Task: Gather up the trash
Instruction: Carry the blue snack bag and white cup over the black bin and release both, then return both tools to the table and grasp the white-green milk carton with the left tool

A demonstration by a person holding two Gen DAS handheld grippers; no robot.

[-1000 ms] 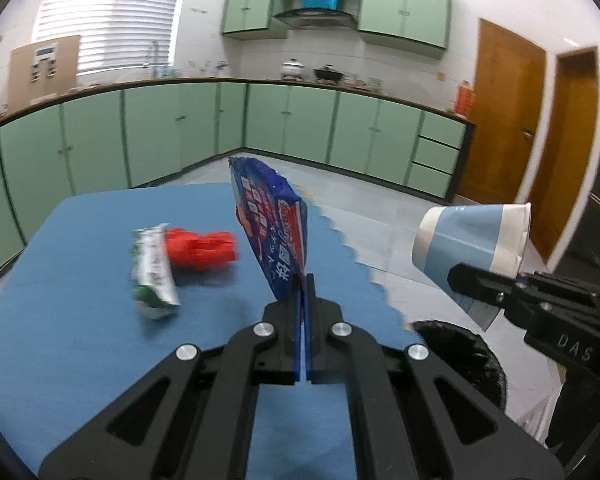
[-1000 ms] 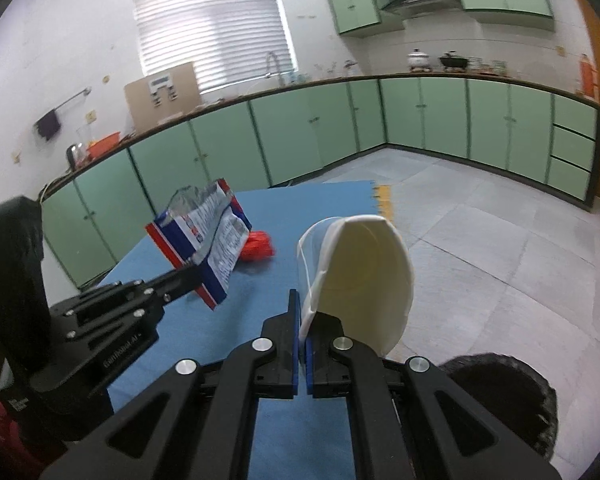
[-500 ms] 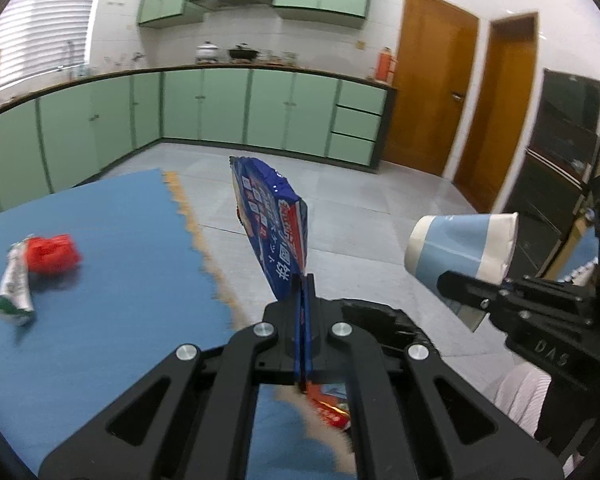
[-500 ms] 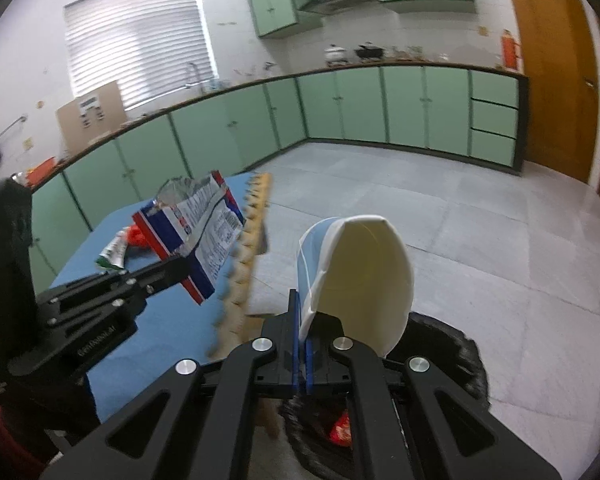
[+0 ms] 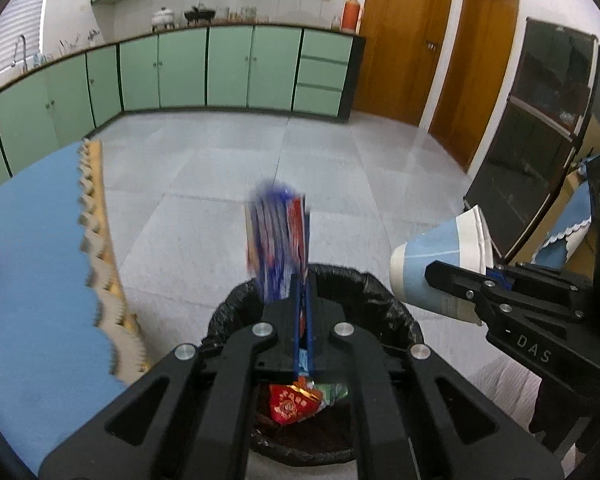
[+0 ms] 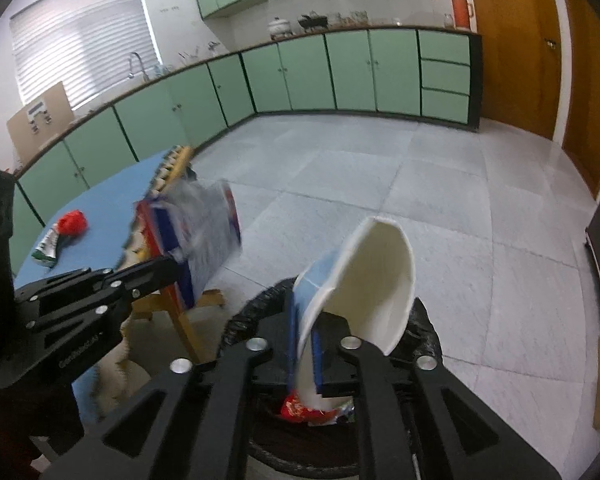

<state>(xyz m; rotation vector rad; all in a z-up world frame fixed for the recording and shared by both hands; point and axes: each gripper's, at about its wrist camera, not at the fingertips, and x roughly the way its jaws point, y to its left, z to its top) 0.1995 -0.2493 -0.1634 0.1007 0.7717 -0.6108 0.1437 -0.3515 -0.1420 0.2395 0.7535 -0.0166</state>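
The left hand-held gripper (image 5: pixel 302 304) hangs over the round bin lined with a black plastic bag (image 5: pixel 364 284) that stands on the grey tiled floor (image 5: pixel 228 168). A blue, red and white foil snack wrapper (image 5: pixel 278 240) stands upright between its pads; it is smeared by motion blur, and the narrow gap looks to be just loosening, so whether the pads still pinch it is hard to say. From the right wrist view the same wrapper (image 6: pixel 198 236) juts from the left tool's tip, above the near corner of the table. The right hand-held gripper (image 6: pixel 306 356) is also over the bin (image 6: pixel 424 320), and its jaws have just been opening: there is a visible slit between them, and the crushed blue-and-white paper cup (image 6: pixel 364 276) sits in it, tilted with its white inside facing up and right and its lower edge slipping down towards the bin's mouth. In the left wrist view that cup (image 5: pixel 436 264) shows to the right, rim pointing far right. Inside the bin lie a red printed packet (image 5: pixel 290 406) and some silvery-green foil. Far left, on the blue-covered tabletop (image 6: pixel 112 216), a crumpled red wrapper (image 6: pixel 73 223) touches a green-and-white tube-shaped packet (image 6: pixel 48 250).
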